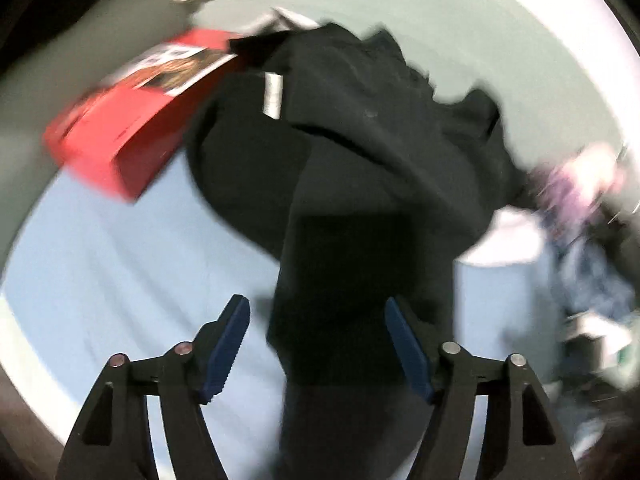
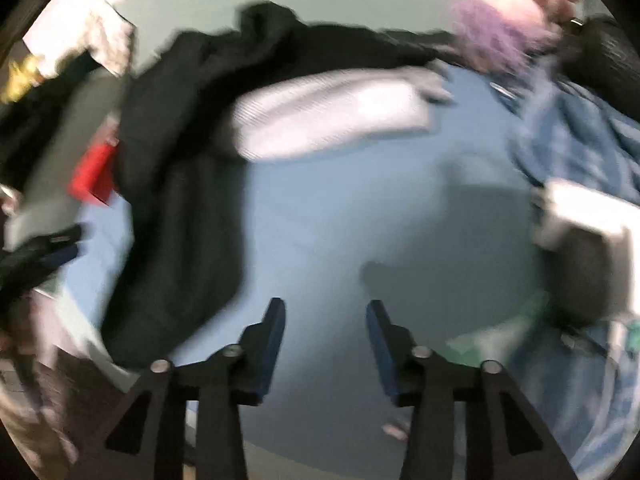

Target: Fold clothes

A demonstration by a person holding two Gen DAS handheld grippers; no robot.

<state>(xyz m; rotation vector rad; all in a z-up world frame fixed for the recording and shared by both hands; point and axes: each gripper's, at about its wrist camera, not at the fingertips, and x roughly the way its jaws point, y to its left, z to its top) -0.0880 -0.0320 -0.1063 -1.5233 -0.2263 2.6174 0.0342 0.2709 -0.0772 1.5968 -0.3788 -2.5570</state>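
So the black garment [image 1: 360, 152] is a big rumpled heap spread over the light blue bed sheet [image 1: 120, 264], with one long dark strip of it running down between the fingers of my left tool [image 1: 316, 344], though it's too blurry for me to say whether the spread jaws actually touch it. From the right wrist camera the same black garment [image 2: 176, 184] sits off to the left while my right tool [image 2: 326, 340] hangs open over bare sheet [image 2: 360, 208] with nothing in it. Smaller stuff around: a white folded piece [image 2: 332, 120] just beside the black cloth, blue denim [image 2: 576, 140] off to the right, and a red box [image 1: 128, 128] touching the garment's left edge.
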